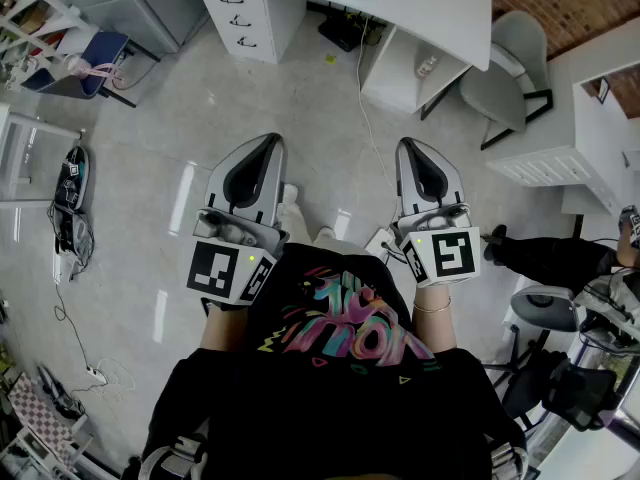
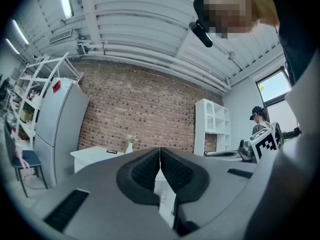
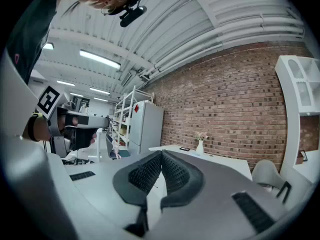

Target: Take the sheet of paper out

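- Grey floor (image 1: 150, 218) fills the head view. White desk (image 1: 430, 3) with drawers (image 1: 240, 13) stands at the far side, grey chair (image 1: 505, 68) to its right.
- Brick wall (image 2: 140, 109) runs behind the desk in both gripper views. Small vase (image 2: 129, 145) stands on the desk, fridge (image 2: 60, 124) at the left.
- Left gripper (image 1: 266, 148): held level in front of a black printed shirt (image 1: 340, 388), pointing toward the desk and well apart from it. Jaws together, pads meeting along one line, nothing between them.
- Right gripper (image 1: 413, 150): beside the left one with a clear gap between, pointing the same way. Jaws together at the tips, nothing gripped.
- Paper: cannot be made out in any view.
- Second person (image 2: 260, 119) at the far right of the left gripper view, near a white shelf (image 2: 212, 126).
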Motion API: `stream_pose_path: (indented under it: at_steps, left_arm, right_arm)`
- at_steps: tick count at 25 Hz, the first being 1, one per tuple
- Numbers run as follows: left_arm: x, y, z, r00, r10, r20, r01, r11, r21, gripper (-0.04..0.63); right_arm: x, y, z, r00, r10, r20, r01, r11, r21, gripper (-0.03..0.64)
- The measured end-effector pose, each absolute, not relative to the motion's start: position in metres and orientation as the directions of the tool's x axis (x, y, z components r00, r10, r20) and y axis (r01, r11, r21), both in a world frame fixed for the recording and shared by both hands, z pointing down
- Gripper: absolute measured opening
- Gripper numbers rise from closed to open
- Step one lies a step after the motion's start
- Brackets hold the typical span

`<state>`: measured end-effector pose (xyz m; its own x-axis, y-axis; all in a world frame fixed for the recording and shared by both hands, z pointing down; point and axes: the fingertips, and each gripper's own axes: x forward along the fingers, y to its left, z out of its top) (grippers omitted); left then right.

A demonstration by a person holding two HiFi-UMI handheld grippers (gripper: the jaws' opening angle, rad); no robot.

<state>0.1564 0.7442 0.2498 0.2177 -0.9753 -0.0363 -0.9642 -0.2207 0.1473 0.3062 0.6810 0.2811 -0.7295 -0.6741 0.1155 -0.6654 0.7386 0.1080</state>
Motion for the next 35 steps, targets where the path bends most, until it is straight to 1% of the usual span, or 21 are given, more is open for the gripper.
stream_pose_path:
  at_steps: [11,23,29,35]
  left_arm:
    - [0.156,0.721,0.244,0.221,-0.975,-0.038,-0.966,-0.224,0.126,0.026]
    - [0.178,0.707,0.261,0.146,-0.989,-0.01,-0.983,-0.146,0.11,0.026]
    - [0.152,0.673,0.27,0.122,-0.992,-0.002,-0.986,-0.122,0.116,0.026]
    - [0.107,0.588,0.27,0.126,-0.992,-0.008,-0.986,-0.126,0.108,0.026]
  right_arm:
    - [0.309,0.657,0.28,-0.723,-0.684,0.1,-0.682,0.729,0.055,0.017]
    - [0.331,0.637,0.295,-0.767,-0.63,0.121,-0.63,0.775,0.04,0.017]
    - [0.305,0.604,0.304,-0.779,-0.613,0.129,-0.615,0.788,0.029,0.017]
    - [0.26,0.525,0.309,-0.783,-0.607,0.136,-0.609,0.793,0.028,0.017]
